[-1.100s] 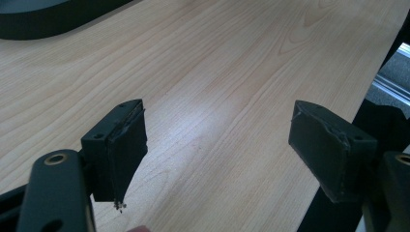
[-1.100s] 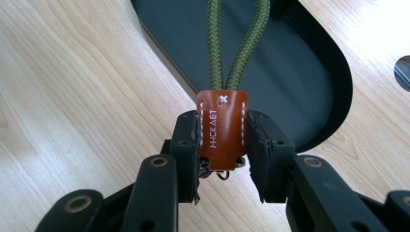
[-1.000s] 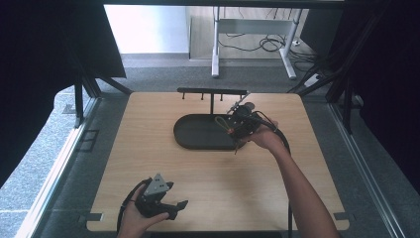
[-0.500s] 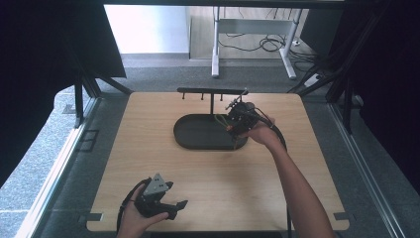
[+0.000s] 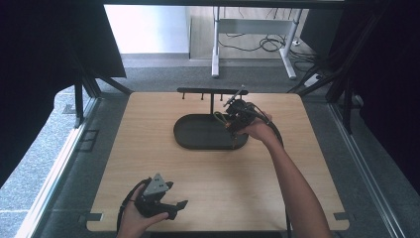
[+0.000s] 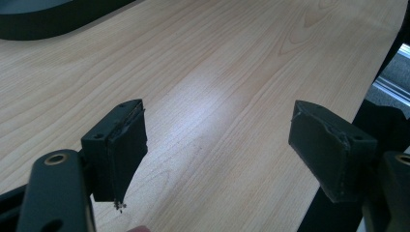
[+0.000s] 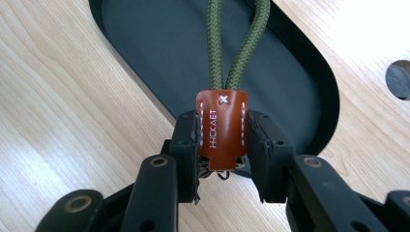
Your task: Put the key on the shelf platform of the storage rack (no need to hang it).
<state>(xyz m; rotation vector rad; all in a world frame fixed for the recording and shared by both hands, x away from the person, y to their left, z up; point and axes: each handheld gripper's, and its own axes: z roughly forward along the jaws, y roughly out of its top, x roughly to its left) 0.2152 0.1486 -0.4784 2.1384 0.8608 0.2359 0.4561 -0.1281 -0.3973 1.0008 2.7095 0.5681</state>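
Observation:
A key strap hangs in my right gripper [image 7: 222, 140]: its jaws are shut on a brown leather tag [image 7: 222, 126] with white stitching. A loop of green cord [image 7: 235, 43] runs out of the tag, away from the jaws. In the high view that gripper [image 5: 234, 114] is held over the right end of a black oval tray [image 5: 198, 135], just in front of a black hook rack [image 5: 212, 91]. My left gripper [image 5: 176, 208] rests near the table's front edge. Its jaws are open, with bare wood between them [image 6: 217, 145].
The wooden table [image 5: 148, 163] ends at a dark metal frame on all sides. The rack's post stands behind the tray, and a round dark foot [image 7: 399, 79] lies beside the tray [image 7: 159, 53]. A corner of the tray [image 6: 43, 21] is in the left gripper view.
My right gripper has shifted slightly back toward the rack, still gripping the leather tag. The left gripper has stayed where it was.

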